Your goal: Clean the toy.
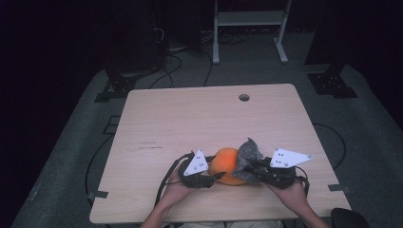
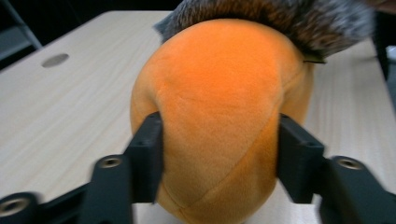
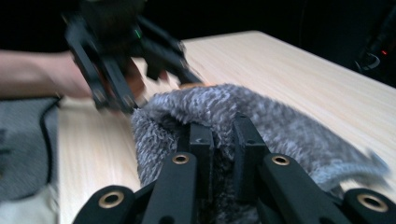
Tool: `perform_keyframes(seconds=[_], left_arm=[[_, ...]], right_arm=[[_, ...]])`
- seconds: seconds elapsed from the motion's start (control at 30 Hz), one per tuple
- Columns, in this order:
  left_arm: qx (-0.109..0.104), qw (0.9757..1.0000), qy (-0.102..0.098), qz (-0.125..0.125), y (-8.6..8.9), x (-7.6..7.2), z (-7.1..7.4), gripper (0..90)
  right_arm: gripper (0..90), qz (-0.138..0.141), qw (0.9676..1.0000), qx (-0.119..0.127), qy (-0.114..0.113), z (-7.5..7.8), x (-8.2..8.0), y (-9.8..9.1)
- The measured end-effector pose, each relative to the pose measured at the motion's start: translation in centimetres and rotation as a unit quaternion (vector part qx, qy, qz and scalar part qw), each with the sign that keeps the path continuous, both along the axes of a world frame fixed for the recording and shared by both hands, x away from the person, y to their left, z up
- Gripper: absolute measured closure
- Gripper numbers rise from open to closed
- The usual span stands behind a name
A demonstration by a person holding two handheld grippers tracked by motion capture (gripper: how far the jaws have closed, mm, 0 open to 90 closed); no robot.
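Plush fabric of two kinds is handled at the near edge of a pale wooden table (image 1: pixel 190 114). An orange plush toy (image 1: pixel 227 164), rounded like a ball, is seen in the high view at about 6 o'clock on the tabletop, between the two grippers. A grey fuzzy cloth (image 1: pixel 248 153) is draped over the toy's side at 3 o'clock and stands up in a peak above it.

The left gripper (image 1: pixel 215 175) is held by the person's left hand (image 1: pixel 177 187) and is pointed toward 3 o'clock in the high view. In the left gripper view its jaws are set against both flanks of the orange plush toy (image 2: pixel 219 112), and the pads are pressed into the soft surface, so the toy is gripped. The grey fuzzy cloth (image 2: pixel 280 21) is seen there at 12 o'clock, lying over the top of the toy.

The right gripper (image 1: pixel 248 170) is held by the right hand (image 1: pixel 292 192) and is pointed toward 9 o'clock. In the right gripper view its jaws are drawn close together on a fold of the grey fuzzy cloth (image 3: pixel 261 116), which is pinched between them. The left gripper (image 3: pixel 140 88) is seen blurred at 11 o'clock in that view, just beyond the cloth.

A round hole (image 1: pixel 244 97) is cut in the table near its far edge, at 12 o'clock.
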State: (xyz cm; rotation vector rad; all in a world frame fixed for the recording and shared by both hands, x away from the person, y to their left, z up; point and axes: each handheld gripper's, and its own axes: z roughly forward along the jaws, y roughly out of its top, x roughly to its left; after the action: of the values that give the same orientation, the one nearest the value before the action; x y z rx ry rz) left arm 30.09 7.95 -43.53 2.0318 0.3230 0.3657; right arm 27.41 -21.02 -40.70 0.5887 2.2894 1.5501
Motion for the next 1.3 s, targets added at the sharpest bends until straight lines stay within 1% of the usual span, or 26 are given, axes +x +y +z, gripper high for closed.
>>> perform_keyframes(seconds=[0.03,0.07,0.13,0.17,0.2,0.27,0.33,0.4,0.43,0.5,0.57,0.6,0.63,0.67,0.73,0.8,0.83,0.93,1.0,1.03,1.07,1.1,1.17,1.23,1.27,1.3], left_arm=[[-0.006,0.9998,0.017,0.006,0.0,0.2,0.0,31.4],[-0.014,0.9991,0.037,0.013,0.0,0.5,-0.1,18.2],[-0.032,0.9967,0.073,0.013,-0.1,1.0,-0.1,17.7],[-0.036,0.9963,0.077,0.014,-0.1,1.1,0.0,17.7],[-0.032,0.9973,0.065,0.015,-0.1,1.0,0.0,24.1],[-0.011,0.9998,0.013,0.005,-0.6,0.1,0.1,37.2],[0.009,0.9998,-0.013,-0.009,-1.2,-0.5,0.2,41.2],[0.014,0.9997,-0.017,-0.009,-1.4,-0.6,0.3,39.3],[0.014,0.9999,-0.002,-0.006,-1.2,-0.3,0.4,34.6],[-0.006,0.9992,0.038,0.009,-0.6,0.4,0.2,19.9],[-0.029,0.9956,0.088,0.014,-0.2,1.3,0.0,12.3],[-0.038,0.9933,0.109,0.008,-0.1,1.6,-0.1,13.3],[-0.045,0.9922,0.117,0.002,-0.1,1.7,-0.2,19.8],[-0.04,0.9943,0.099,0.003,-0.3,1.5,-0.1,29.5],[-0.011,0.9992,0.038,-0.004,-0.7,0.6,0.4,45.4],[-0.006,0.9999,0.004,-0.008,-0.8,-0.2,0.9,46.6],[-0.01,0.9999,0.007,-0.008,-0.6,-0.2,0.9,46.5],[-0.035,0.9989,0.033,0.0,0.1,0.4,0.7,38.2],[-0.046,0.9958,0.076,0.023,-0.1,1.3,0.5,19.4],[-0.046,0.9935,0.102,0.017,-0.3,1.7,0.3,15.5],[-0.047,0.9921,0.116,0.009,-0.5,1.9,0.2,16.9],[-0.043,0.9938,0.102,0.007,-0.7,1.6,0.1,22.6],[-0.011,0.9993,0.036,-0.006,-1.3,0.5,0.4,37.7],[0.016,0.9997,-0.01,-0.018,-1.7,-0.4,0.8,42.2],[0.022,0.9993,-0.018,-0.022,-1.7,-0.6,0.9,42.9],[0.021,0.9994,-0.015,-0.022,-1.6,-0.5,0.9,42.6]], right_arm=[[80.0,-0.007,0.9999,-0.007,0.0,-0.3,0.0,-0.5],[80.0,-0.018,0.9997,-0.01,0.011,-1.1,0.0,-1.4],[80.0,-0.018,0.9997,-0.005,0.019,-1.3,-0.2,-1.7],[80.0,-0.018,0.9997,-0.005,0.019,-1.3,-0.2,-1.7],[80.0,-0.016,0.9998,-0.006,0.013,-1.1,-0.4,-1.5],[79.9,-0.007,1.0,-0.006,-0.001,-0.4,-0.6,-0.6],[79.9,-0.001,0.9998,0.003,-0.021,0.5,-0.5,0.2],[79.9,0.004,0.9997,0.01,-0.024,1.0,0.0,0.8],[80.0,0.003,0.9997,0.002,-0.025,0.9,0.2,0.9],[80.0,0.004,0.9999,-0.005,-0.016,0.4,0.3,0.6],[80.1,0.002,0.9999,-0.011,-0.011,-0.1,0.1,0.0],[80.1,0.001,1.0,-0.006,-0.005,-0.3,0.0,-0.3],[80.1,-0.002,1.0,-0.002,-0.006,-0.3,-0.1,-0.4],[80.1,-0.005,0.9999,-0.003,-0.011,-0.2,-0.3,-0.2],[80.0,0.01,0.9994,-0.009,-0.032,0.6,-0.6,1.2],[80.0,0.013,0.9992,-0.009,-0.036,0.8,-0.6,1.6],[80.0,0.013,0.9992,-0.011,-0.036,0.9,-0.5,1.7],[80.0,0.004,0.9996,-0.008,-0.028,0.8,-0.2,0.6],[80.0,-0.005,0.9997,-0.012,-0.021,0.4,-0.2,-0.2],[80.1,-0.005,0.9998,-0.007,-0.016,0.2,-0.2,-0.3],[80.0,-0.003,0.9998,-0.006,-0.018,0.2,-0.3,-0.2],[80.0,-0.002,0.9998,-0.006,-0.02,0.2,-0.4,0.1],[80.0,0.008,0.9995,-0.008,-0.03,0.6,-0.5,1.2],[80.0,0.02,0.9991,-0.005,-0.036,1.0,-0.6,2.1],[80.0,0.021,0.999,-0.004,-0.038,1.1,-0.6,2.3],[80.0,0.022,0.9989,-0.005,-0.04,1.2,-0.6,2.3]])
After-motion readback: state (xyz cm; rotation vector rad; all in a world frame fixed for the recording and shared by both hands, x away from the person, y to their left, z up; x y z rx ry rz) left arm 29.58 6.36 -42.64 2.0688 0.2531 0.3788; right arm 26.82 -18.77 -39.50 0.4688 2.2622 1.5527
